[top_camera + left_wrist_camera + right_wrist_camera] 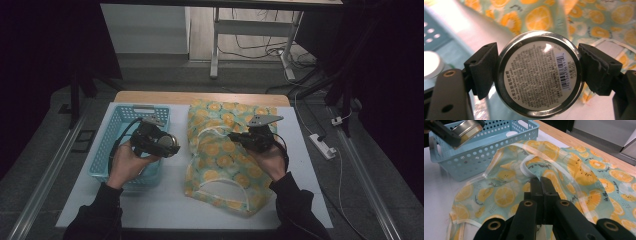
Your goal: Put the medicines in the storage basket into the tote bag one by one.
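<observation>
A round metal tin (pixel 539 75) with a printed label and barcode on its base sits between the jaws of my left gripper (pixel 537 67), which is shut on its sides. In the high view that gripper (pixel 167 143) holds the tin (pixel 169 141) above the right edge of the light-blue basket (pixel 107 135). A cloth bag (pixel 220 165) with an orange-slice print and white trim lies to the right of the basket. My right gripper (pixel 541 180) is shut, pinching the bag (pixel 564 170) at its white-trimmed edge. From the right gripper view the tin (pixel 467 128) hangs over the basket (pixel 474 157).
The white tabletop (pixel 165 200) ends in a wooden strip (pixel 200 97) at the far side. Another round silver lid (pixel 430 65) lies in the basket. A power strip (pixel 322 146) and cables lie on the floor to the right; desk legs (pixel 215 45) stand beyond the table.
</observation>
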